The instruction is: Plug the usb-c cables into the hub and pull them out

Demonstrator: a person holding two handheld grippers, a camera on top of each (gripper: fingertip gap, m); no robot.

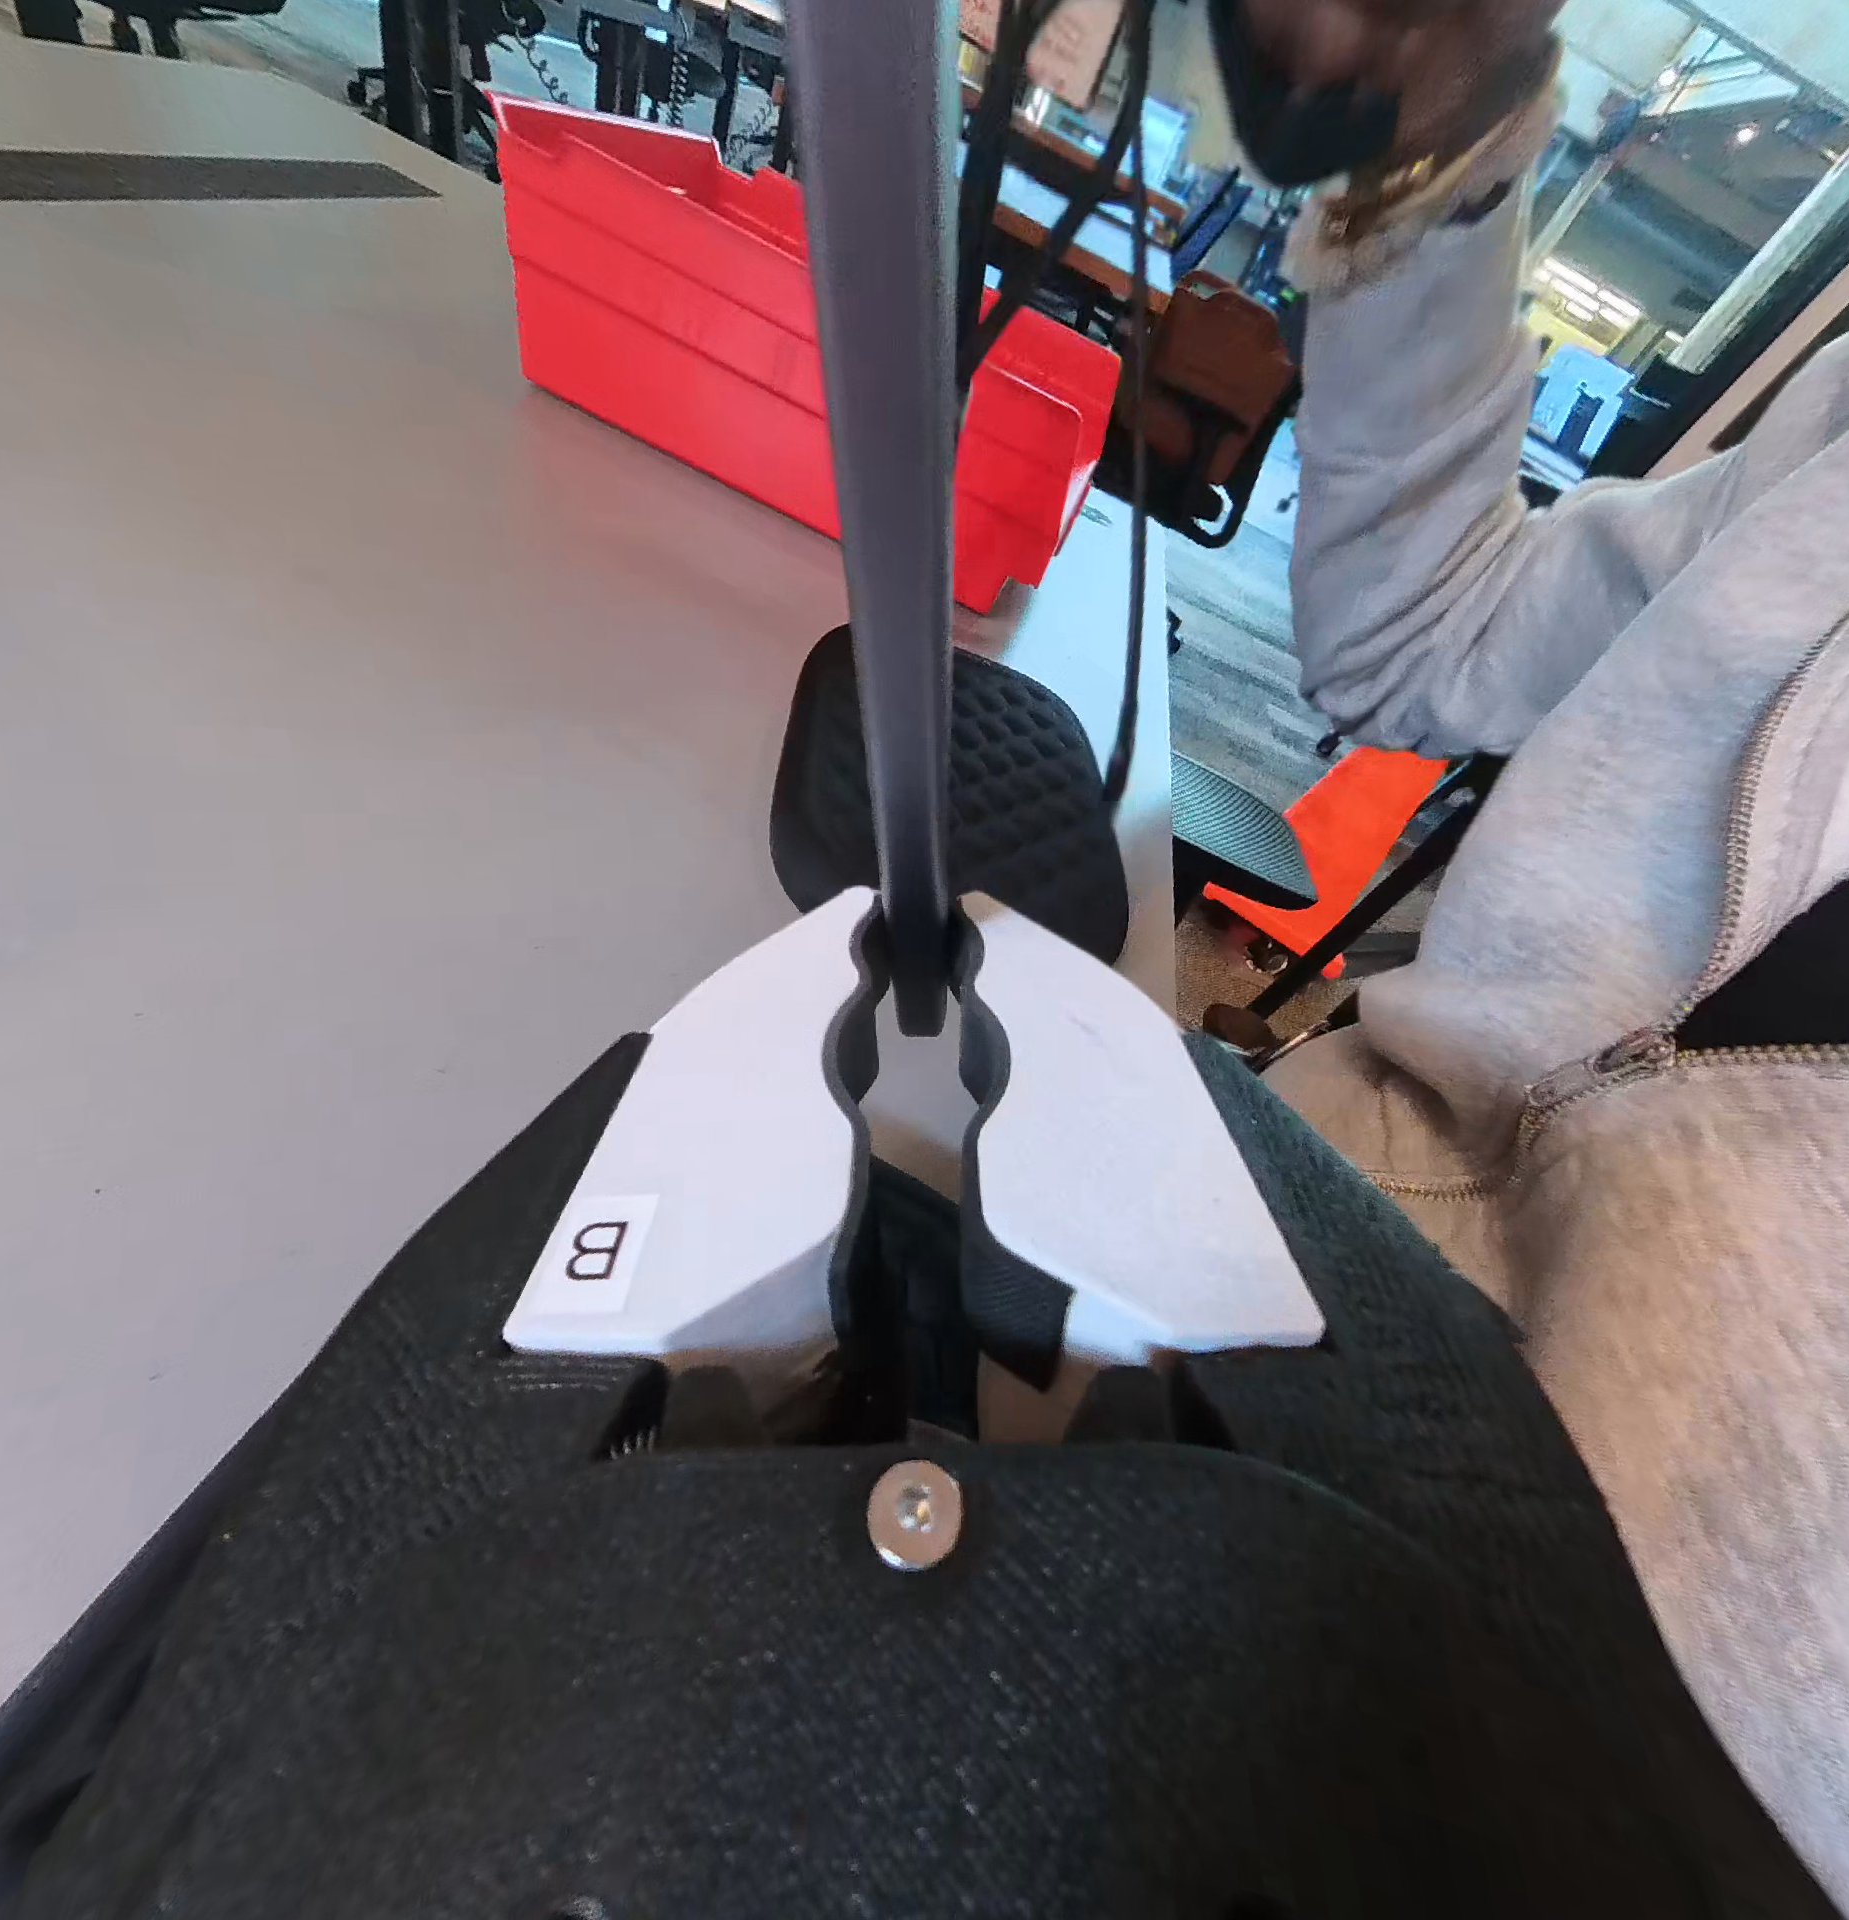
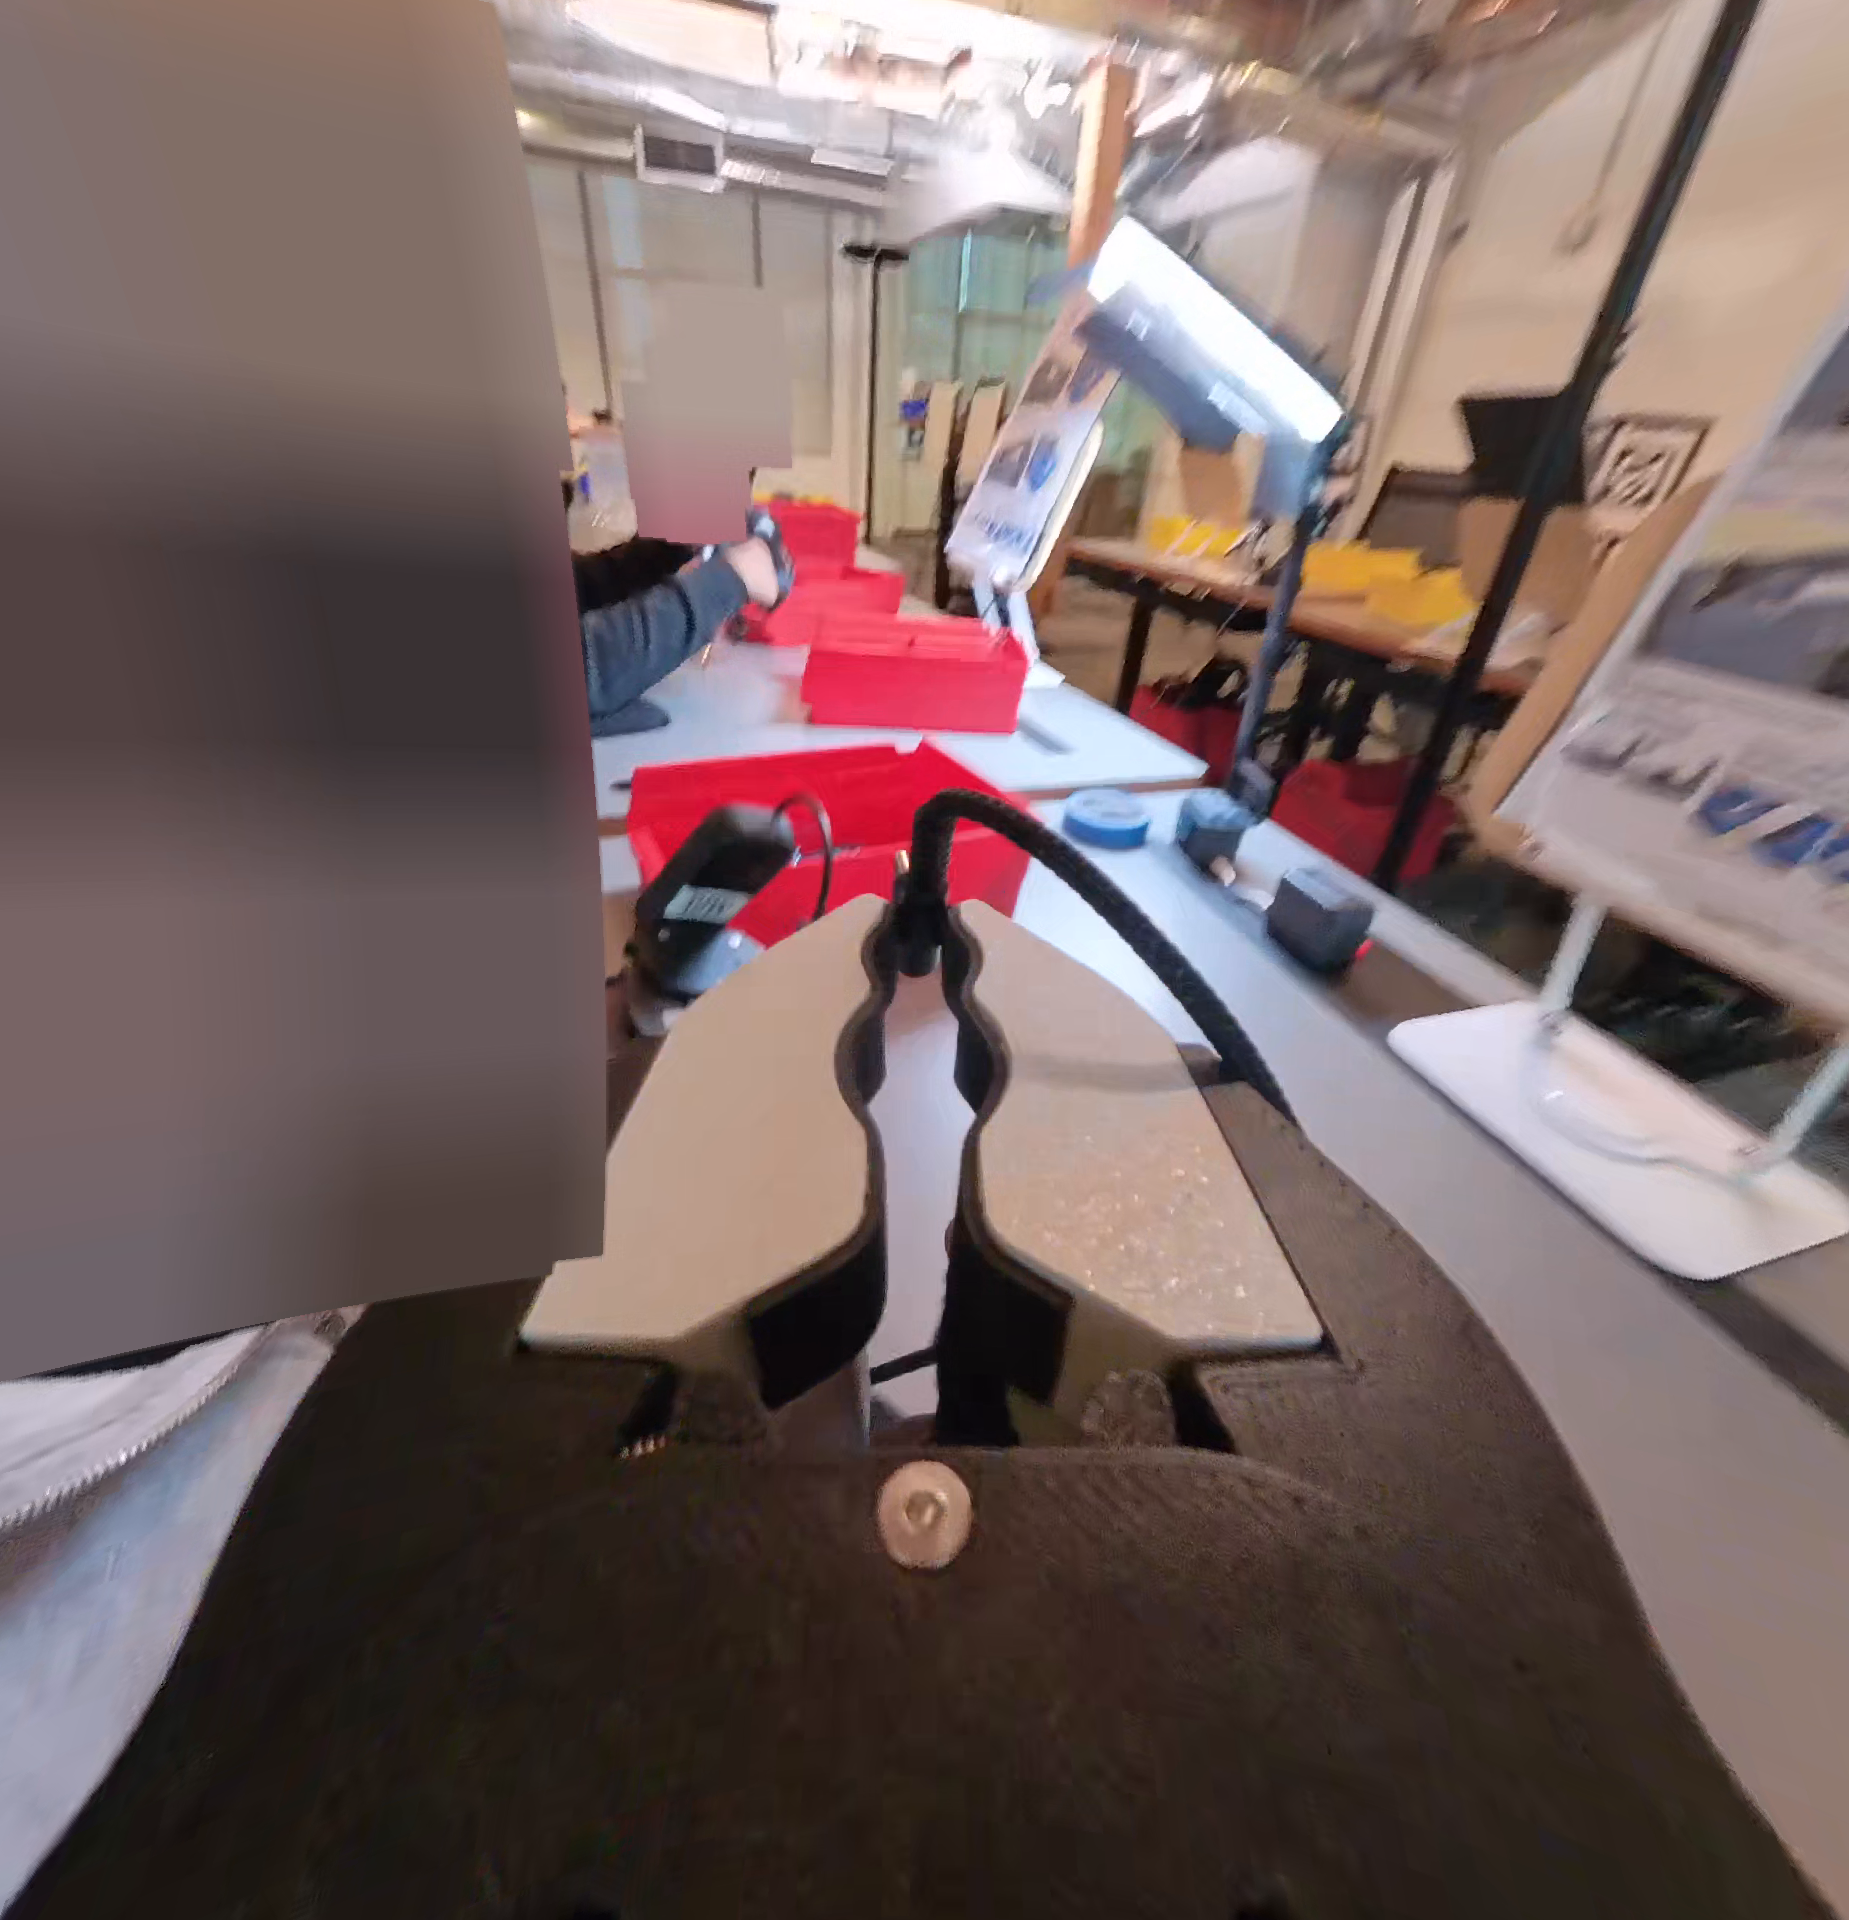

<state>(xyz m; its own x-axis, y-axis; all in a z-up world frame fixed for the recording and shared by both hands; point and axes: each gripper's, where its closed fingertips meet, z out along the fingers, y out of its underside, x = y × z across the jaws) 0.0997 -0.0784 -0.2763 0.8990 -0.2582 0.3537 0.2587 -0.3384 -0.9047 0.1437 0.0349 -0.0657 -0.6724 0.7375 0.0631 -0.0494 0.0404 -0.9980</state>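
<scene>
In the left wrist view my left gripper (image 1: 915,925) is shut on the end of a long, flat dark hub (image 1: 878,468), which rises edge-on from the fingertips to the top of the frame. Thin black cables (image 1: 1138,416) hang to its right. A grey-sleeved arm (image 1: 1419,468) reaches up to a blurred black object at top right. In the right wrist view my right gripper (image 2: 918,920) is shut on the plug end of a black braided usb-c cable (image 2: 1107,914), which arches up and runs back down to the right past the fingers. The plug's tip is hidden.
A red bin (image 1: 671,312) stands on the grey table (image 1: 276,675), with a black mesh chair back (image 1: 1013,790) at its edge. The right wrist view shows a red bin (image 2: 858,810), a black device (image 2: 707,894), a blue tape roll (image 2: 1105,819), a white stand base (image 2: 1626,1143) and a person's arm (image 2: 660,623) at a far table. The grippers' ends are close to 25 centimeters from one another.
</scene>
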